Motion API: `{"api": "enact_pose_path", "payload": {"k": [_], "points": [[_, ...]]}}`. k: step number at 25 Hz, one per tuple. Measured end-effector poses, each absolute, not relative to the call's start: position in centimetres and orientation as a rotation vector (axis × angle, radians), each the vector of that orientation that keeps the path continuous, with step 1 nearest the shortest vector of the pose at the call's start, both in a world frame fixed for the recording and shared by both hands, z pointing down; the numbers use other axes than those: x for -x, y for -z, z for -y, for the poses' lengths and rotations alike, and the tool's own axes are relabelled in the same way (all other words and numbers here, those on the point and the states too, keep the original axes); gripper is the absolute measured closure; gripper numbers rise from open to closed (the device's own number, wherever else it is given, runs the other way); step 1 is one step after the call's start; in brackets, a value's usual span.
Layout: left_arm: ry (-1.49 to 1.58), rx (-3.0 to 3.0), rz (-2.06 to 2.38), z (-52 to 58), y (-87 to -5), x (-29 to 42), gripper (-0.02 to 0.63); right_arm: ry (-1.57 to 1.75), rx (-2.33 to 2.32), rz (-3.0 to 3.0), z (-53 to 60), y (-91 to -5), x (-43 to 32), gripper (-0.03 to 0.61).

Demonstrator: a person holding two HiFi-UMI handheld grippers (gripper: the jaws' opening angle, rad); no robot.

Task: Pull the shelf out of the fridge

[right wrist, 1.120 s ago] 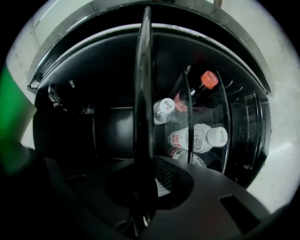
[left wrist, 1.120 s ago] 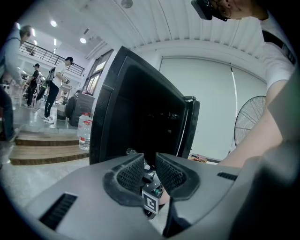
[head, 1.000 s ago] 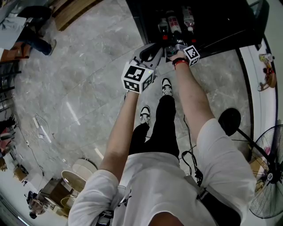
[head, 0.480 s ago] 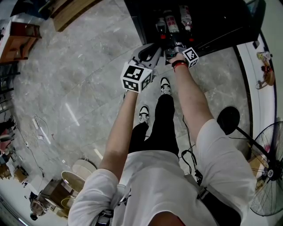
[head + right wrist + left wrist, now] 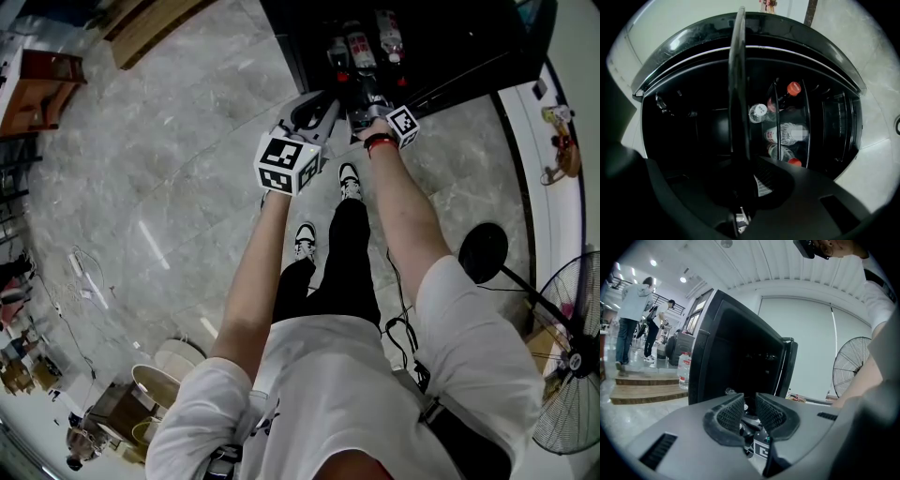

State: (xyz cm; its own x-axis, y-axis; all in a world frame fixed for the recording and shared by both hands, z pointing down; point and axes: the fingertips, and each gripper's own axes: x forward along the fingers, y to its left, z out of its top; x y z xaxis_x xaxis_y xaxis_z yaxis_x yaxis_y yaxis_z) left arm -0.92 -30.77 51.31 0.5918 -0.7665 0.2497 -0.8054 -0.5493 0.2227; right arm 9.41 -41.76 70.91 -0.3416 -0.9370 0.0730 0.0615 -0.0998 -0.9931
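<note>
Head view with both gripper views. The open fridge (image 5: 450,47) fills the top of the head view, above a pale stone floor (image 5: 169,187). The right gripper (image 5: 361,97) reaches into the fridge mouth, and the left gripper (image 5: 328,101) hangs just beside it on the left. Against the two earlier head views, the right gripper's marker cube (image 5: 402,124) now sits a little lower in the frame and farther from the bottles (image 5: 361,45) lying inside. The shift is small and is best read as the first of the draw, with the shelf beginning to slide towards the person. The task is therefore under way but far from finished. In the right gripper view the picture is rolled, with the floor at the right edge. The shelf (image 5: 739,84) appears there edge-on as a thin dark band. It runs from the top centre of the frame straight down into the right gripper (image 5: 749,168), whose fingers (image 5: 761,185) are clenched on the shelf's front edge. Most of its length is still inside the black cavity. The bottles (image 5: 785,133), some with red caps, lie to its right in that view and seem to rest on a separate wire rack, not on the gripped shelf. The shelf looks flat, slim and rigid with a faintly glossy rim — its material cannot be told. In the left gripper view the ribbed fingers (image 5: 731,413) of the left gripper (image 5: 750,401) are released. A narrow gap stands between them with nothing held, and they point towards the fridge (image 5: 736,352) without taking part in the pull.
</note>
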Motion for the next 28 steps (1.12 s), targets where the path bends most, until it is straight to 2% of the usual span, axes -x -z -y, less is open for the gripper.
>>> {"api": "enact_pose_path", "payload": {"k": [28], "points": [[-0.187,-2.553,1.237,28.8,-48.1,1.1,0.538,1.599,1.034,-1.347,34.8,-68.6,-9.7,0.554]]}}
